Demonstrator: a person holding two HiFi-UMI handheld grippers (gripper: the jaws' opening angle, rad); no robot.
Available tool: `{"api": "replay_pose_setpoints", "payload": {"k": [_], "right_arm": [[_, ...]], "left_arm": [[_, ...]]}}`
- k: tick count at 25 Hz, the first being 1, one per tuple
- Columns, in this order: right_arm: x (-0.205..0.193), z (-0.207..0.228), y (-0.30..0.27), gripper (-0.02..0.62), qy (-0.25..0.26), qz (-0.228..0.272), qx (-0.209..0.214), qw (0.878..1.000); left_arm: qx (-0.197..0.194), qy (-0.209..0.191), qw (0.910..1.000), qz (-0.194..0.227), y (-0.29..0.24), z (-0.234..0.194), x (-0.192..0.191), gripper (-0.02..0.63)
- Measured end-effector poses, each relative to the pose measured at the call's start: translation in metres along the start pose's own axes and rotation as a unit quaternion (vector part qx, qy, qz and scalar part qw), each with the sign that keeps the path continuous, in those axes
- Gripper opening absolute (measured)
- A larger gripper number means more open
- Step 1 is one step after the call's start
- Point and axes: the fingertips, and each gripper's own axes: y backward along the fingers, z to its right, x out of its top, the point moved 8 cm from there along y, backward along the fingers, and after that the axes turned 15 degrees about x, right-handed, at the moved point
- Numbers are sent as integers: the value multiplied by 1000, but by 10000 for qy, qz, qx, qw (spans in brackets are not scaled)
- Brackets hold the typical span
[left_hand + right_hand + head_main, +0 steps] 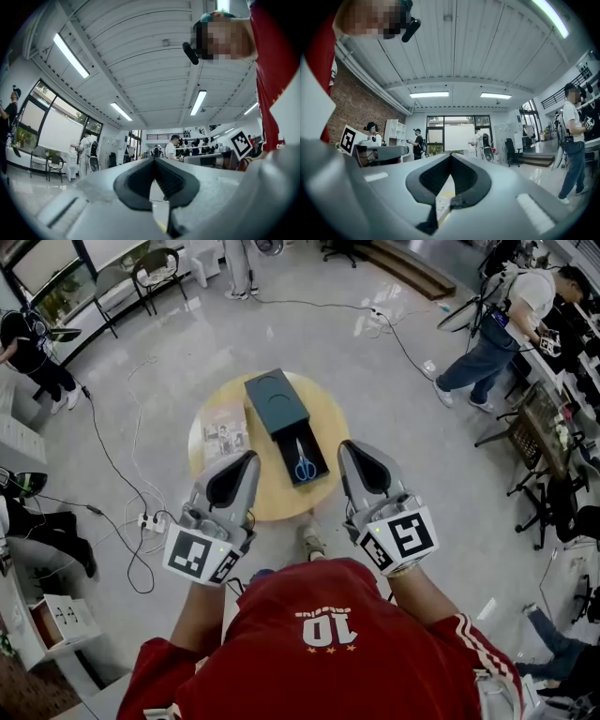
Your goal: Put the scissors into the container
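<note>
Blue-handled scissors (305, 463) lie inside a dark open container (317, 448) on a round wooden table (328, 413). The container's lid (275, 399) lies just behind it. My left gripper (248, 458) and right gripper (349, 447) are held up in front of my chest, above the table's near edge, one on each side of the container. Both are shut with nothing between the jaws. In the left gripper view the left gripper (153, 159) points out at the room and ceiling, tips together. The right gripper (451, 154) does the same in its own view.
A printed booklet (225, 435) lies on the table's left part. A power strip (150, 521) and cables trail over the floor at the left. My shoe (312, 540) is by the table's near edge. People stand at the far left and the upper right (492, 329).
</note>
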Motion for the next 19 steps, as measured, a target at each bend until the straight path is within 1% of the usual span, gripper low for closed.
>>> {"api": "replay_pose_setpoints", "payload": {"k": [19], "right_arm": [[2,-1,3,0,24,14,65,10000]], "left_arm": [[32,1,10000,5,2,4,0,2]]}}
